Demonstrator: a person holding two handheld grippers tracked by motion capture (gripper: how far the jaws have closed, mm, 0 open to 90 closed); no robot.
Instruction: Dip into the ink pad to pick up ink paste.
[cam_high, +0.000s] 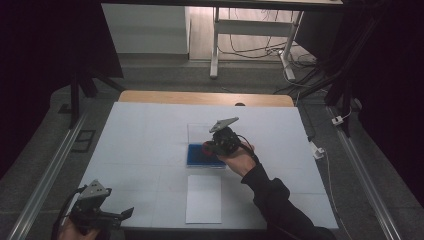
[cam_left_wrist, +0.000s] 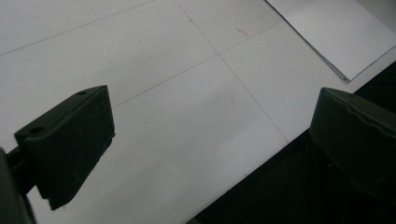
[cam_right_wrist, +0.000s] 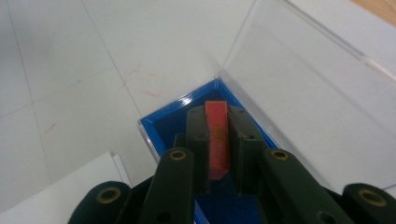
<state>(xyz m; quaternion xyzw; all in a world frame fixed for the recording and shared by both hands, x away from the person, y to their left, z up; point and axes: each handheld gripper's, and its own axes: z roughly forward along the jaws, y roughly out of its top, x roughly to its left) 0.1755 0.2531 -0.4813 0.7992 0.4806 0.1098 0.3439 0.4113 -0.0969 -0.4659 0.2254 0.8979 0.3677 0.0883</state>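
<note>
A shallow blue-lined box (cam_high: 200, 156) lies at the middle of the white table, its clear lid (cam_right_wrist: 308, 84) folded open on the far side. My right gripper (cam_high: 209, 146) hovers over the box's right part, shut on a thin red-orange piece (cam_right_wrist: 217, 135) held upright between its jaws above the blue lining (cam_right_wrist: 170, 122). My left gripper (cam_high: 125, 214) rests at the table's front left corner, open with nothing between its jaws (cam_left_wrist: 210, 140), over the bare white surface near the front edge.
A white sheet of paper (cam_high: 203, 198) lies in front of the box near the table's front edge; its corner (cam_left_wrist: 336, 32) appears in the left gripper view. A wooden strip (cam_high: 205, 98) borders the far edge. Desk legs and cables stand beyond.
</note>
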